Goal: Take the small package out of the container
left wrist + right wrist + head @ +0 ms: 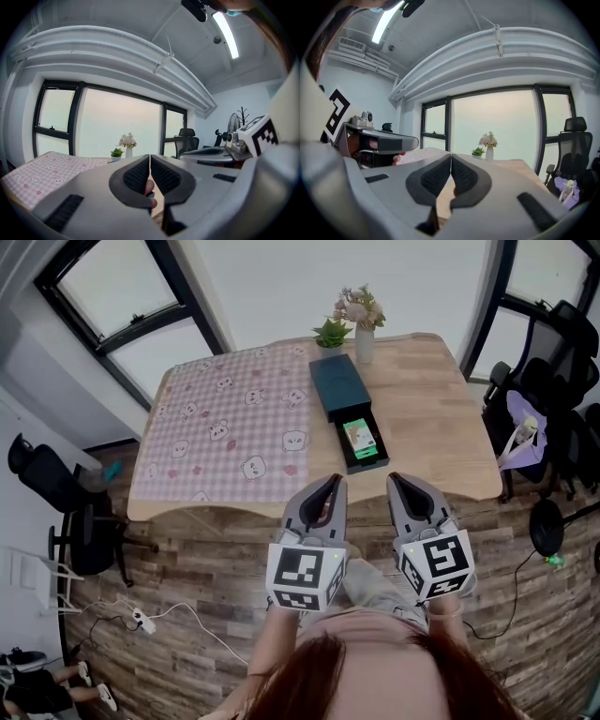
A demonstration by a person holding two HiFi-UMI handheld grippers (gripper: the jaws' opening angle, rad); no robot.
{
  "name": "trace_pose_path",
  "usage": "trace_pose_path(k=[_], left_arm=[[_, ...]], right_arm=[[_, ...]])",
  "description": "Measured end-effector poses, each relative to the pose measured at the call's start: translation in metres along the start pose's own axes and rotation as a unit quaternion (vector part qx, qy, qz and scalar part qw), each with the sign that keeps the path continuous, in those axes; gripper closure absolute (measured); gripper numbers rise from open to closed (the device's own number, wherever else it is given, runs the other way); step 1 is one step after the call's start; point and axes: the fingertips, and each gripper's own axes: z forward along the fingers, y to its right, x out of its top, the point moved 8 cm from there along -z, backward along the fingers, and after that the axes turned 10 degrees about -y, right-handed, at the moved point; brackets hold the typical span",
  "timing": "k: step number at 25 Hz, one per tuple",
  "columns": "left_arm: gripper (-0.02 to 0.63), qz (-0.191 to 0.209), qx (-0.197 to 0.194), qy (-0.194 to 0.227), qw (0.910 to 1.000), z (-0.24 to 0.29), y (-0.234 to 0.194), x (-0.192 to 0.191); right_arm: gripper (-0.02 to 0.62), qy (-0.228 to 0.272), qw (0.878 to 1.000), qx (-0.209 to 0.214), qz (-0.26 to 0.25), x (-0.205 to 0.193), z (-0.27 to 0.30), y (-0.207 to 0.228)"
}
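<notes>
One small green package (360, 438) in open dark container (339, 385)

Soft daylight from windows (122, 301), fisheye-warped edges

In the lower middle of the head view the person holds the grey plastic left gripper (335, 480) and the matching grey right gripper (395, 478) side by side, near each other but apart, both pointing toward the top of the frame. Each carries a white cube with black square markers at its rear, the left cube (305, 576) and the right cube (438, 563). A bare left forearm (273, 651) runs from below the left cube toward the bottom edge, beside the reddish-brown hair (375, 681). In the left gripper view its black ribbed pads (138, 176) meet along a thin line with nothing between them. In the right gripper view that gripper's pads (436, 177) are likewise pressed together and empty.
</notes>
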Motion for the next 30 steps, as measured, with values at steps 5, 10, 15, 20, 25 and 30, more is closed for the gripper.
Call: trace_pose_path(k=[5, 10, 15, 20, 25, 30], left_arm=[[0.592, -0.004, 0.005, -0.01, 0.9999, 0.028, -0.018, 0.006], [0.592, -0.007, 0.007, -0.017, 0.9998, 0.058, -0.033, 0.014], [0.592, -0.011, 0.008, -0.025, 0.9996, 0.084, -0.047, 0.019], [0.592, -0.019, 0.01, -0.033, 0.9992, 0.111, -0.058, 0.026], [0.592, -0.023, 0.016, -0.043, 0.9987, 0.134, -0.069, 0.029], [0.592, -0.031, 0.019, -0.052, 0.998, 0.159, -0.076, 0.029]], right_arm=[[0.594, -0.011, 1.0, 0.005, 0.002, 0.004, 0.031, 0.016], [0.594, -0.024, 1.0, 0.008, 0.002, 0.005, 0.06, 0.033], [0.592, -0.04, 0.999, 0.012, -0.001, 0.008, 0.088, 0.047], [0.592, -0.058, 0.998, 0.02, -0.005, 0.008, 0.115, 0.064], [0.586, -0.08, 0.996, 0.033, -0.012, 0.003, 0.141, 0.076], [0.578, -0.101, 0.994, 0.045, -0.022, -0.004, 0.166, 0.088]])
